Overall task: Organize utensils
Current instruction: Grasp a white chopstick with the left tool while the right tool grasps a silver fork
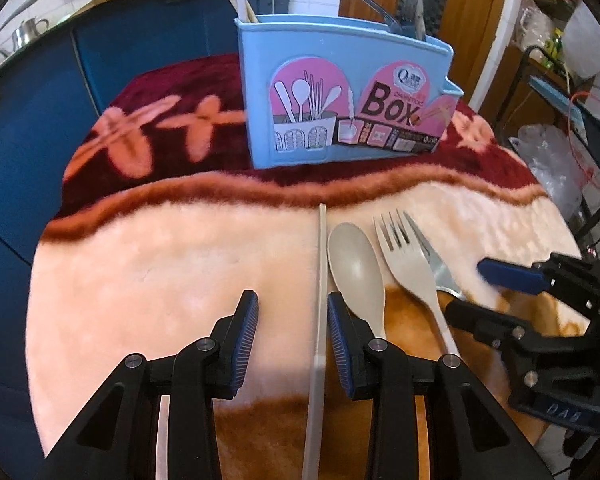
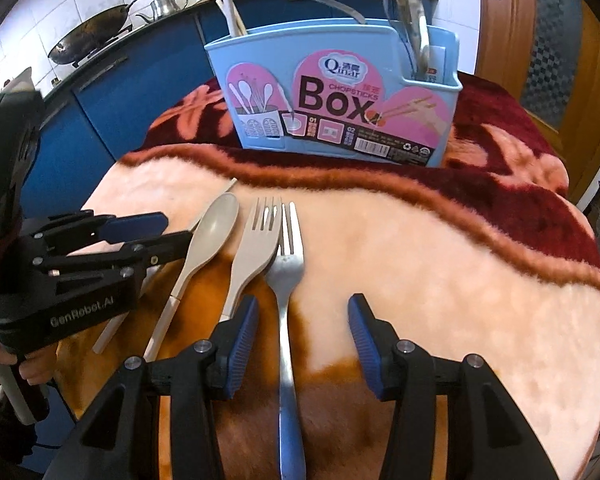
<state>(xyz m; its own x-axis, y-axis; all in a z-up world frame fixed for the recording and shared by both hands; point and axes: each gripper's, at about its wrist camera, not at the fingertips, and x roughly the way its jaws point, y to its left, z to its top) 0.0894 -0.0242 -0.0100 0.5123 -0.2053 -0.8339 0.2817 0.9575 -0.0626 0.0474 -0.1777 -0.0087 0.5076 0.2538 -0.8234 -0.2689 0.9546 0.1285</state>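
Before the blue holder, labelled "Qinar Chopsticks Box", one chopstick, one spoon and two forks are laid. Left tongs and right tongs are seen released.

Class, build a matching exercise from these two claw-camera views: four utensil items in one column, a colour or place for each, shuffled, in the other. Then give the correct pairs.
Column 1
1. chopstick box
2. spoon
3. metal fork
4. single chopstick

Column 2
A. between the left claw's fingers
B. shiny silver, between the right claw's fingers
C. light blue, upright at the back
D. beige, lying just right of the single chopstick

Pairs: 1-C, 2-D, 3-B, 4-A
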